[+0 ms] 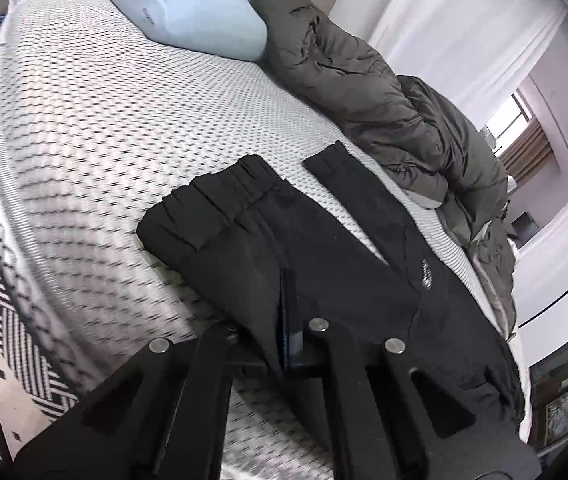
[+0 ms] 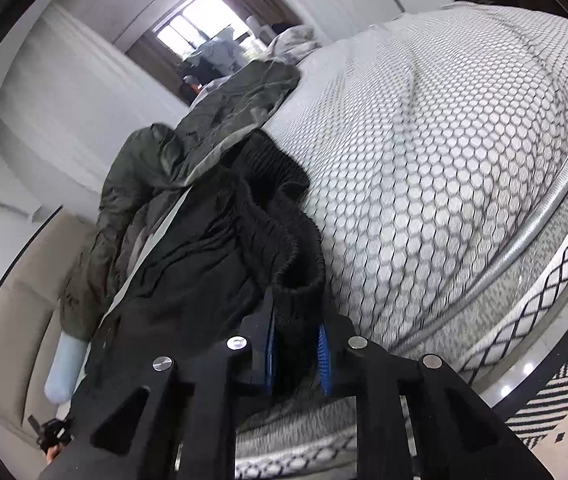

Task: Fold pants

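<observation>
With the pants lying on the mattress near its edge, our left gripper is clenched on their near fold and our right gripper pinches the ribbed waistband; we should lift both evenly, keeping the cloth taut.

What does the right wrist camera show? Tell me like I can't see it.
The right gripper pinches the ribbed waistband of black pants lying on a honeycomb-patterned mattress. A crumpled dark green blanket sits beyond the pants, with a bright window far behind.
</observation>
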Action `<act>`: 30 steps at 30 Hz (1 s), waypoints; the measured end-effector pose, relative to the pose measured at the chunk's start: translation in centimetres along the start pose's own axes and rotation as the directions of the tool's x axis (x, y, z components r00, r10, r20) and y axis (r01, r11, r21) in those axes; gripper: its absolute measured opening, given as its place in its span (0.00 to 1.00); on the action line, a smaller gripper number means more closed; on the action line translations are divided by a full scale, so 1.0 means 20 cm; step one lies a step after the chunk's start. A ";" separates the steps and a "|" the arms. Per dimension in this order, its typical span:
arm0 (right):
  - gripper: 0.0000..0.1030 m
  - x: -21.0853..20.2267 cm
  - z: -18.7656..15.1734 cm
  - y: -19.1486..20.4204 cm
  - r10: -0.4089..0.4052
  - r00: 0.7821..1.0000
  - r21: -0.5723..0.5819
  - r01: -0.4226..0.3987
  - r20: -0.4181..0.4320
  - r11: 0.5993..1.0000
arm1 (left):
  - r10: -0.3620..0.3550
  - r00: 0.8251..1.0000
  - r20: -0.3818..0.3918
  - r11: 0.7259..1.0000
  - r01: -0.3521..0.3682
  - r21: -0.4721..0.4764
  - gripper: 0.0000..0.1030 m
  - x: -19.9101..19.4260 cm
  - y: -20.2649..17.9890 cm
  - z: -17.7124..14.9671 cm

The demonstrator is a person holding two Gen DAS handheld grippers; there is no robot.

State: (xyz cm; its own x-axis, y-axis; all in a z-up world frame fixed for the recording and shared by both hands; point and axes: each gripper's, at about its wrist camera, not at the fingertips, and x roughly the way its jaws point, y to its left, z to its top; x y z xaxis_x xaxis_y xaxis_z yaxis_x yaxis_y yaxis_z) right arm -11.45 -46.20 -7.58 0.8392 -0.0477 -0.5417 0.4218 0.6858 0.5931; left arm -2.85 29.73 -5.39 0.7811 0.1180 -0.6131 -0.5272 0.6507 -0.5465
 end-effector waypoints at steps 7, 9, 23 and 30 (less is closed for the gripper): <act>0.22 0.11 0.01 -0.04 0.075 0.997 0.102 -0.075 0.004 0.992 | -0.020 1.000 -0.001 0.999 0.020 -0.028 0.00 -0.04 0.00 0.01; 0.12 0.09 0.01 -0.01 0.078 0.997 0.067 -0.079 0.014 0.995 | -0.026 1.000 0.009 0.999 0.027 -0.018 0.00 -0.07 -0.01 0.03; 0.10 -0.12 0.26 0.30 0.163 0.974 -0.018 -0.162 0.161 0.987 | -0.098 0.993 0.069 0.995 0.095 0.040 0.00 -0.16 -0.24 0.32; 0.10 0.15 0.70 0.68 0.088 0.965 -0.090 -0.068 0.247 0.994 | -0.020 0.998 0.061 0.996 0.014 0.084 0.00 0.21 -0.64 0.71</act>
State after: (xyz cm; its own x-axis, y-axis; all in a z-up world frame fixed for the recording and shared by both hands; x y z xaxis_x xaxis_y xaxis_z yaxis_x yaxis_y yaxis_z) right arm 1.53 -47.16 7.24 0.9318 -0.1650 -0.3232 0.3313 0.7503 0.5721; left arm 11.86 32.47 7.14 0.8104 0.1511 -0.5661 -0.4858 0.7133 -0.5052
